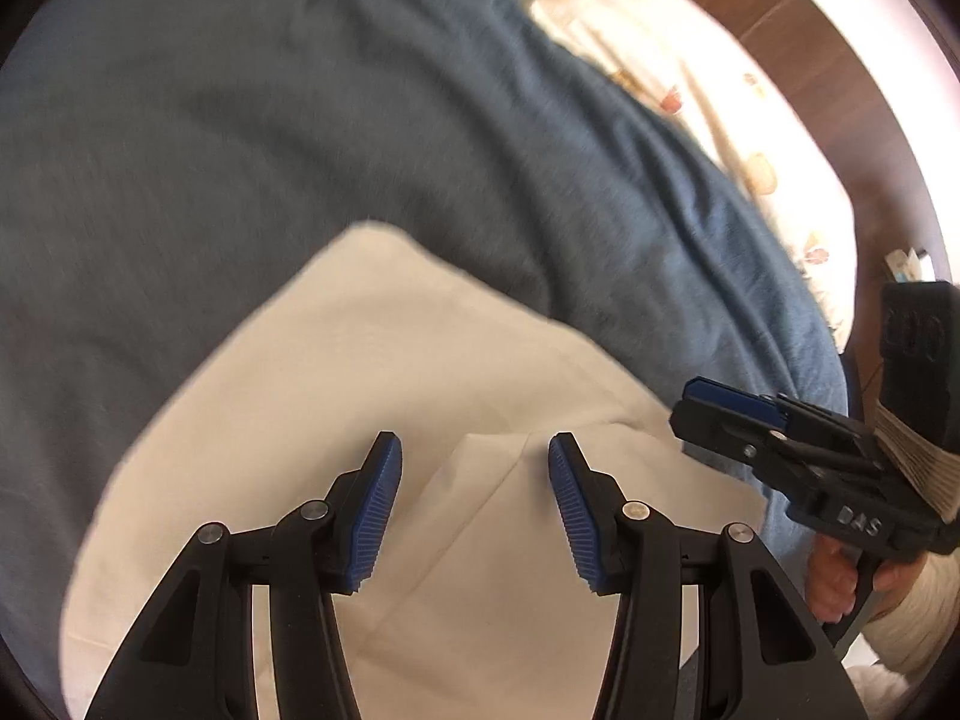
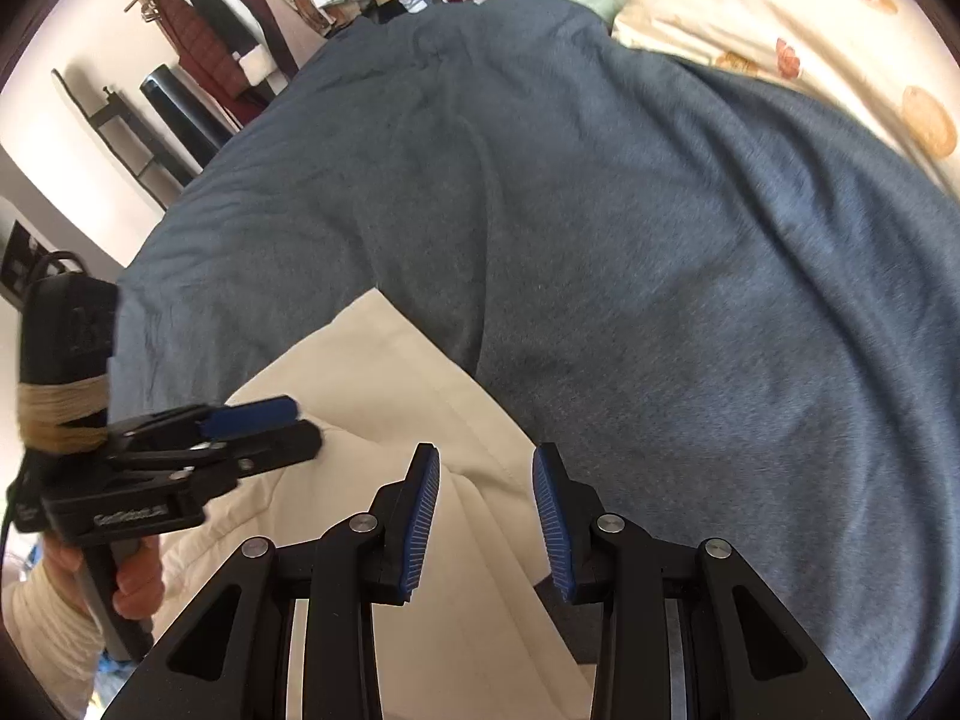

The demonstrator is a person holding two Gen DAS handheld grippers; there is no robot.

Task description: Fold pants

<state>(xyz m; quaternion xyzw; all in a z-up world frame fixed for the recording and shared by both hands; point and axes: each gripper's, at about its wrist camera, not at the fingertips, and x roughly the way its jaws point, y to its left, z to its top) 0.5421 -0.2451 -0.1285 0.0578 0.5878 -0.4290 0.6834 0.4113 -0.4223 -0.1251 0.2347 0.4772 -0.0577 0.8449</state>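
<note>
While a wide blue-grey bedcover [image 2: 600, 228] fills the space ahead of both tools, the cream pants [image 1: 360, 372] lie flat on it directly beneath and just forward of them, their long axis seeming to run from under the tools toward the far left. Beneath the left gripper [image 1: 474, 504], jaws parted on nothing, a folded corner of cloth sits between the pads. Nearer the pants' right-hand edge, the right gripper [image 2: 486, 516] is likewise unclenched and empty, so the pinch appears to need only a short drop.

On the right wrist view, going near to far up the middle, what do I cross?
right gripper → cream pants → blue blanket → clothes rack at the far wall.
</note>
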